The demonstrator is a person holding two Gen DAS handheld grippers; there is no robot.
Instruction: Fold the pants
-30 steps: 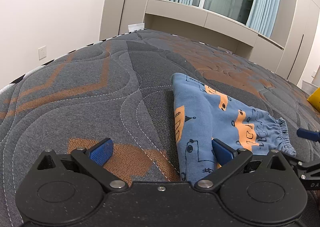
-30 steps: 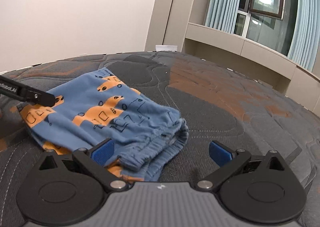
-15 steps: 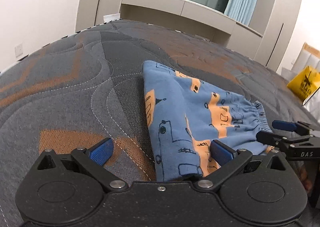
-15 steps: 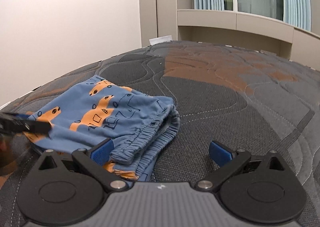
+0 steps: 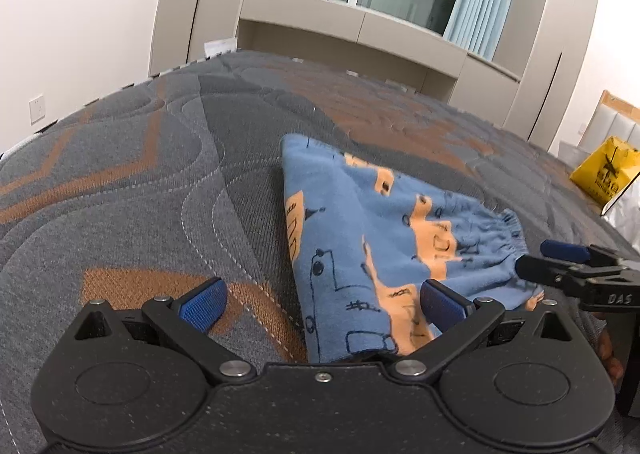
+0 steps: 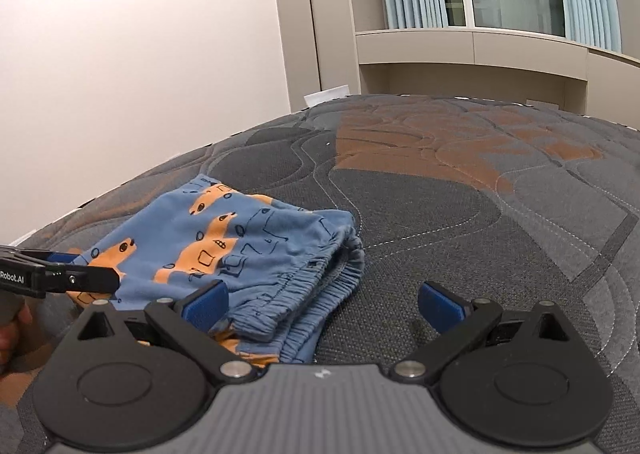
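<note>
The blue pants with orange prints [image 5: 376, 238] lie folded into a small bundle on the grey and orange mattress [image 5: 160, 190]. My left gripper [image 5: 320, 304] is open, its jaws wide apart, at the bundle's near left corner; the right pad [image 5: 440, 304] rests over the cloth. My right gripper [image 6: 322, 304] is open at the elastic waistband [image 6: 316, 286], its left pad [image 6: 204, 302] over the cloth. The pants also show in the right wrist view [image 6: 224, 246]. Each gripper shows in the other's view, the right one [image 5: 560, 262] and the left one [image 6: 60, 274].
The mattress fills both views, with its left edge near a white wall [image 5: 80, 34]. A window ledge and cabinets [image 5: 360, 26] stand behind the bed. A yellow bag [image 5: 604, 174] sits off the bed's far right.
Both grippers have stayed open at the bundle's near edge. The views shifted slightly; the pants have not changed shape.
</note>
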